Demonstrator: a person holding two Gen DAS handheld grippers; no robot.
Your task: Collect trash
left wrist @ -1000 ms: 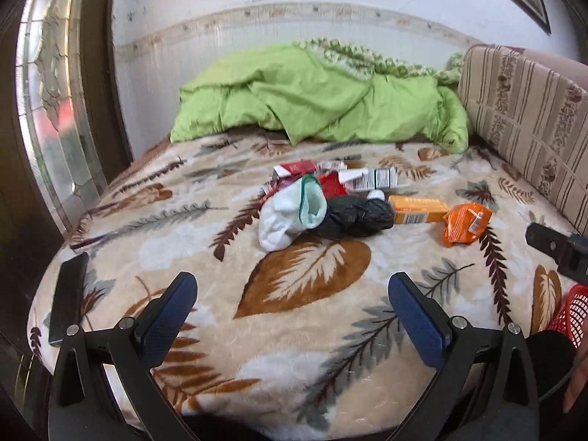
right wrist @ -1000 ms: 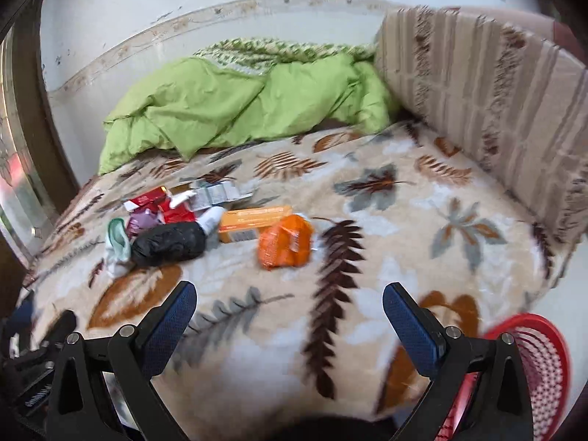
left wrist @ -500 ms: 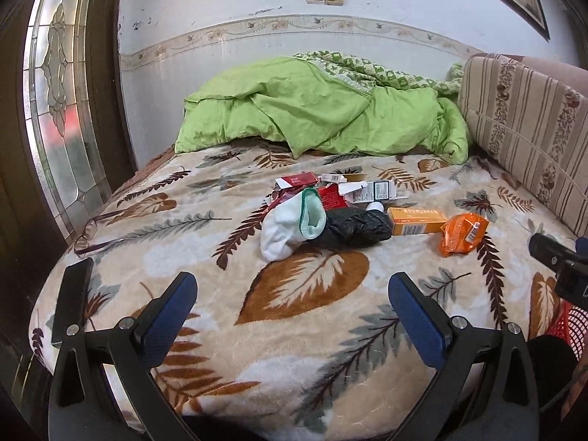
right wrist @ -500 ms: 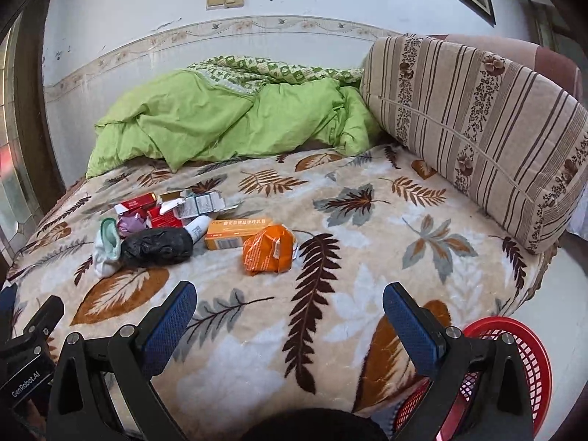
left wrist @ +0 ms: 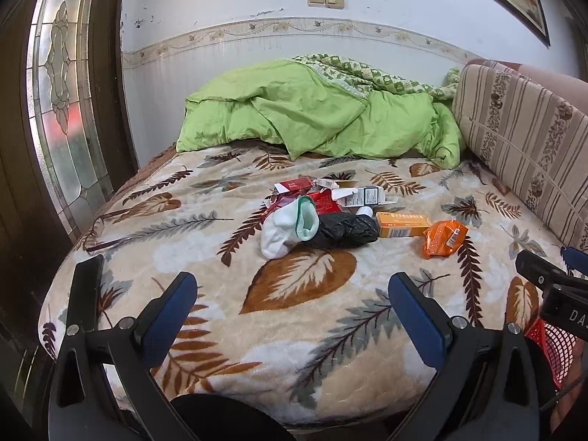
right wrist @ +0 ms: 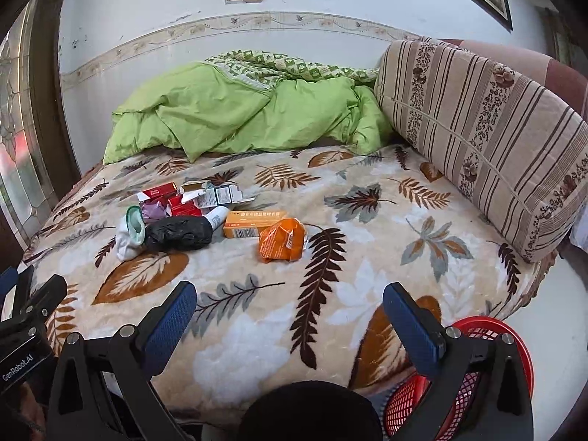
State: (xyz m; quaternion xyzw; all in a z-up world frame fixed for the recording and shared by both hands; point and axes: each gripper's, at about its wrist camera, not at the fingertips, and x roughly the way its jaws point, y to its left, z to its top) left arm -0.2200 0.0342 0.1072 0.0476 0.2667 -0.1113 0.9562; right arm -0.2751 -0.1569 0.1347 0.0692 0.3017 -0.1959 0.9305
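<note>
A litter pile lies mid-bed on the leaf-print blanket (left wrist: 308, 286): an orange wrapper (left wrist: 444, 239) (right wrist: 282, 239), an orange box (left wrist: 402, 224) (right wrist: 251, 224), a black plastic bag (left wrist: 343, 233) (right wrist: 178, 233), a white sock with a green cuff (left wrist: 286, 226) (right wrist: 128, 233), and red and white cartons (left wrist: 323, 194) (right wrist: 183, 196). My left gripper (left wrist: 292, 312) is open and empty, short of the pile. My right gripper (right wrist: 290, 316) is open and empty, near the bed's front edge. A red mesh basket (right wrist: 474, 367) (left wrist: 547, 341) stands on the floor at the bed's right corner.
A green duvet (left wrist: 323, 117) is heaped at the back of the bed. A striped bolster cushion (right wrist: 485, 125) lines the right side. A stained-glass door (left wrist: 62, 103) stands on the left. A dark flat strip (left wrist: 86, 294) lies at the bed's left edge.
Both grippers have pulled back and tilted up, so the pile sits farther off and more wall shows. Both stay open and empty.
</note>
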